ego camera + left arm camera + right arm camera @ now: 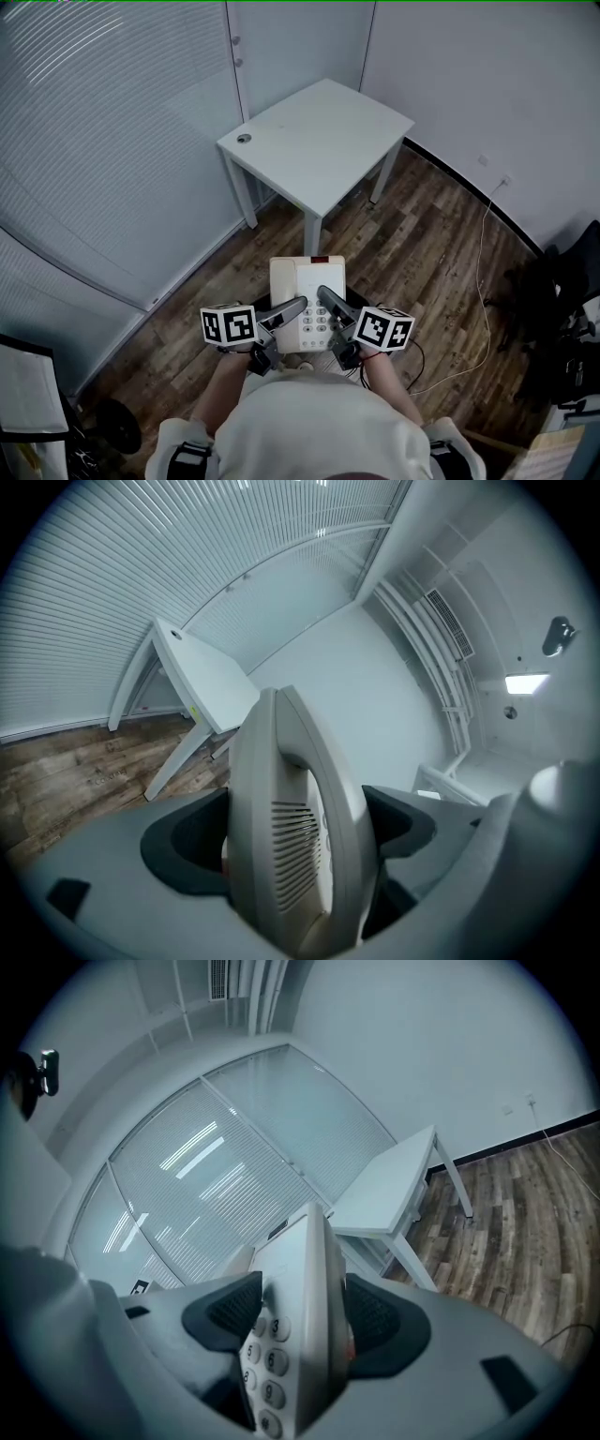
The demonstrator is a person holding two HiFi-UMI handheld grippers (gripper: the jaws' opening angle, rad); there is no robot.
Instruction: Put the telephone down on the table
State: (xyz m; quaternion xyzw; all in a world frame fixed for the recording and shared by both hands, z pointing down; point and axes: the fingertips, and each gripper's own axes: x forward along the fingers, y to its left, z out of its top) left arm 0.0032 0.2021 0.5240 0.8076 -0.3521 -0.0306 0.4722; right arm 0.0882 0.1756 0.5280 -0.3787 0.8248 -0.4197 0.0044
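A cream desk telephone [302,277] with a keypad hangs in the air over the wooden floor, close to my body. My left gripper [292,309] is shut on its near left side and my right gripper [328,298] is shut on its near right side. In the left gripper view the telephone [281,761] stands edge-on between the dark pads [187,846], its speaker slots showing. From the right gripper view the telephone [300,1269] shows its number keys, clamped between the pads [384,1321]. A small white table [319,141] stands ahead of the telephone, apart from it.
A glass partition with blinds [94,141] runs along the left, white walls behind and right of the table. A thin cable [483,272] trails over the floor from a wall socket [506,180]. Dark furniture [562,309] crowds the right edge.
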